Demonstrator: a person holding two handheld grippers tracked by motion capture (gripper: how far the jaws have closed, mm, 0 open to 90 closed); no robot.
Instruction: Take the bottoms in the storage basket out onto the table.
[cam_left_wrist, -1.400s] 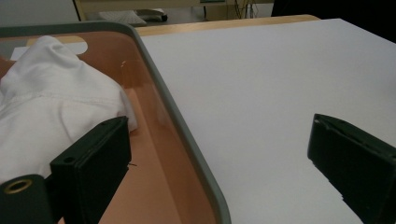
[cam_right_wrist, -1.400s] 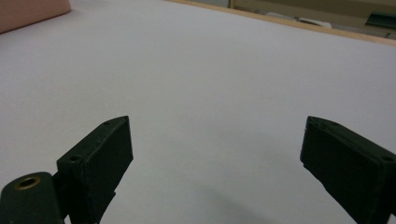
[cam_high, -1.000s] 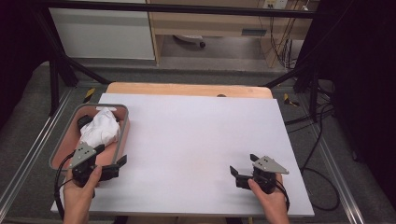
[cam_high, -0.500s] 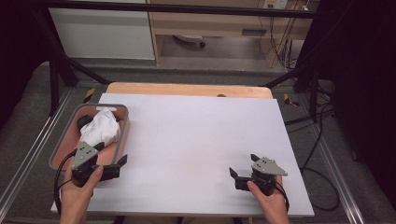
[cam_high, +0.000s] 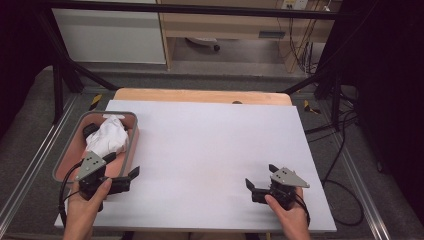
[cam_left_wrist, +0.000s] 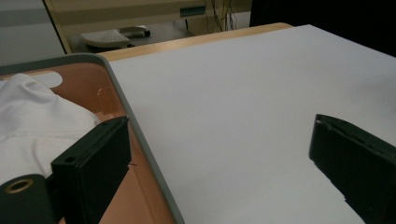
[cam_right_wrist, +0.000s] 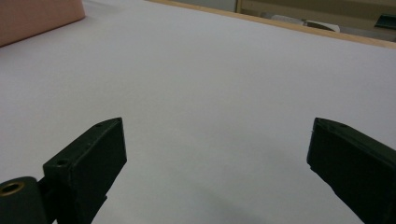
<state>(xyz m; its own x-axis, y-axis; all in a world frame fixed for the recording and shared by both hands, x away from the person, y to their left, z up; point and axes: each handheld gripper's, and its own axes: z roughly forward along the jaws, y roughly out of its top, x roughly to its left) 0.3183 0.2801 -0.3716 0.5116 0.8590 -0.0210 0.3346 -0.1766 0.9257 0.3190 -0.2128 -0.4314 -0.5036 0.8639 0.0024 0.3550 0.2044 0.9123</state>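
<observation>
A grey-rimmed tray (cam_high: 134, 131) with a pink inside stands at the table's left side. A crumpled white cloth (cam_high: 106, 137) lies in it, with a small dark thing (cam_high: 90, 129) beside the cloth. My left gripper (cam_high: 123, 165) is open at the tray's near right corner. In the left gripper view one jaw hangs over the tray rim (cam_left_wrist: 140, 140) close to the cloth (cam_left_wrist: 32, 121), and the other over the white tabletop; the left gripper (cam_left_wrist: 217, 126) holds nothing. My right gripper (cam_high: 260, 176) is open and empty low over the table at the near right, as the right gripper (cam_right_wrist: 217, 123) view confirms.
The white tabletop (cam_high: 210, 145) stretches between the two grippers, with a wooden strip (cam_high: 200, 95) along its far edge. The tray's pink wall (cam_right_wrist: 37, 14) is far off in the right gripper view. Cables and black frame legs stand on the floor beyond.
My left gripper has drifted slightly left and toward the near edge. The right gripper has barely moved, and both have stayed open.
</observation>
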